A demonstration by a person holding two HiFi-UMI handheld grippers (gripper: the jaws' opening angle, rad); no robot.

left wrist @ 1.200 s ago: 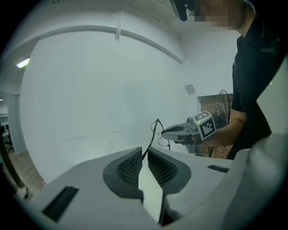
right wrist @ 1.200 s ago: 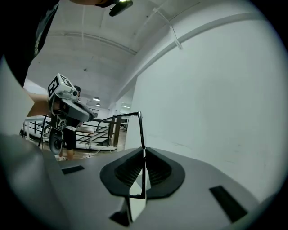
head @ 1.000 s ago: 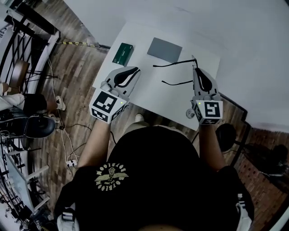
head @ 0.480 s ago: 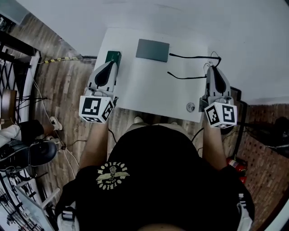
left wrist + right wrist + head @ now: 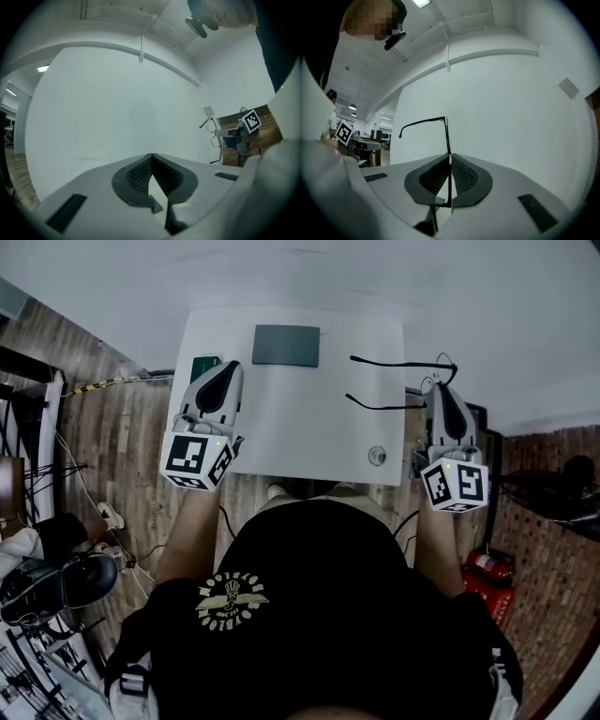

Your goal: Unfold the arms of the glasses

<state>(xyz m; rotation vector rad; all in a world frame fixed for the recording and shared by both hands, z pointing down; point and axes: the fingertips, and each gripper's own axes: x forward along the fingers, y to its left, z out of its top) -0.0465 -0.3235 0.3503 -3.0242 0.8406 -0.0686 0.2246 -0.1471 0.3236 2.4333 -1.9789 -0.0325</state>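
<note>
Containers: a green box (image 5: pixel 204 365) lies at the table's (image 5: pixel 300 427) 10 o'clock corner, partly under the left gripper (image 5: pixel 228 366). It cannot be told whether the box is open, and nothing of its contents shows. A flat grey case (image 5: pixel 286 345) lies at 12 o'clock with no contents visible. A small round item (image 5: pixel 377 455) sits at 5 o'clock near the front edge, too small to identify.

Task item: the glasses (image 5: pixel 394 362) are at the table's 3 o'clock edge, in the right gripper (image 5: pixel 441 386). They have a thin dark frame. Both arms are swung out from the front and run side by side toward 9 o'clock over the white tabletop, ends curved. Whether they touch the surface cannot be told.

Right gripper view: the right gripper (image 5: pixel 449 155) is closed on the glasses (image 5: pixel 447 136), whose front stands edge-on and upright between the pads. One arm reaches away from its top toward 9 o'clock.

Left gripper view: the left gripper (image 5: pixel 152 155) has its jaws closed together at the tips, with nothing between them. The glasses (image 5: pixel 212 134) show at 3 o'clock, well apart from it.
</note>
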